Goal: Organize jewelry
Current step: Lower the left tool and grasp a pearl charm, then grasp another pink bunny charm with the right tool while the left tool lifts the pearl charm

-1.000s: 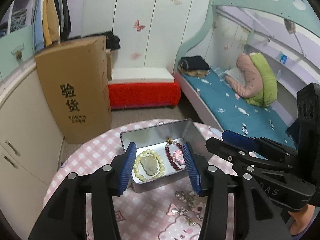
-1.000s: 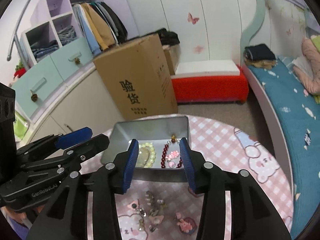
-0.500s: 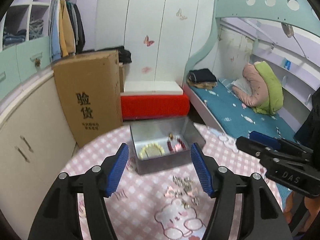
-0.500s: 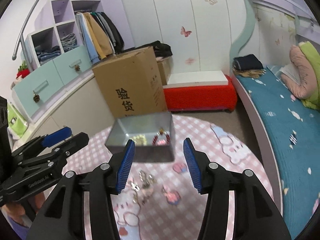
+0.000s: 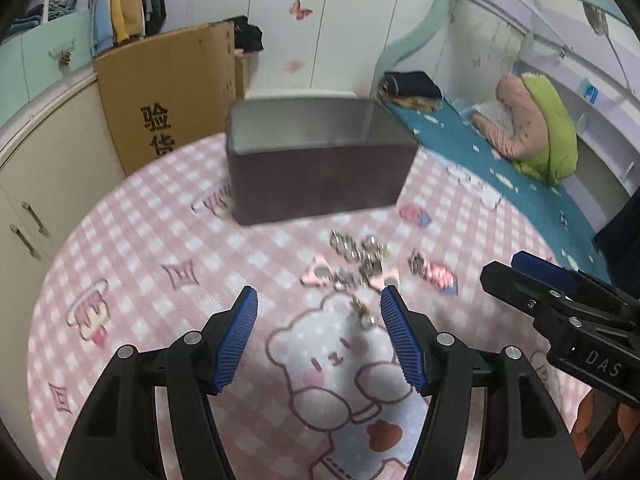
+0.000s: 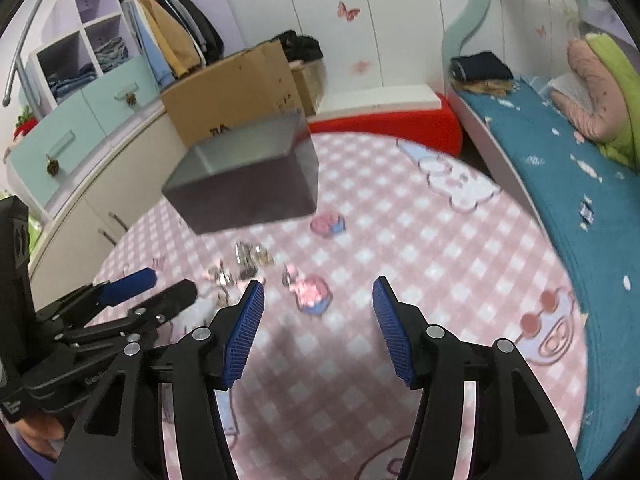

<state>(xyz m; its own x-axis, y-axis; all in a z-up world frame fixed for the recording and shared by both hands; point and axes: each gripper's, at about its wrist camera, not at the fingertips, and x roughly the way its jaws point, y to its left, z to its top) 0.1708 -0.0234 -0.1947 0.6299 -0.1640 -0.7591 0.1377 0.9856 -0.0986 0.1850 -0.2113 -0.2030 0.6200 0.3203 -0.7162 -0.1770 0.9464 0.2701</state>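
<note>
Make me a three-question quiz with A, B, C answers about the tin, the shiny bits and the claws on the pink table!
1. Where do the loose shiny trinkets lie?
A. On top of the cardboard box
B. On the pink checked tablecloth, in front of the metal tin
C. On the blue bed

2. What colour are the pads on the claws?
A. Blue
B. Yellow
C. White

3. What is the left claw holding?
A. A bracelet
B. The tin
C. Nothing

Answers:
1 B: the little silver and pink pieces sit scattered on the cloth on the near side of the tin.
2 A: ribbed blue pads line both the left claw and the right claw.
3 C: its jaws stand apart with only tablecloth showing between them; the right claw's jaws are opening and also empty.
</note>
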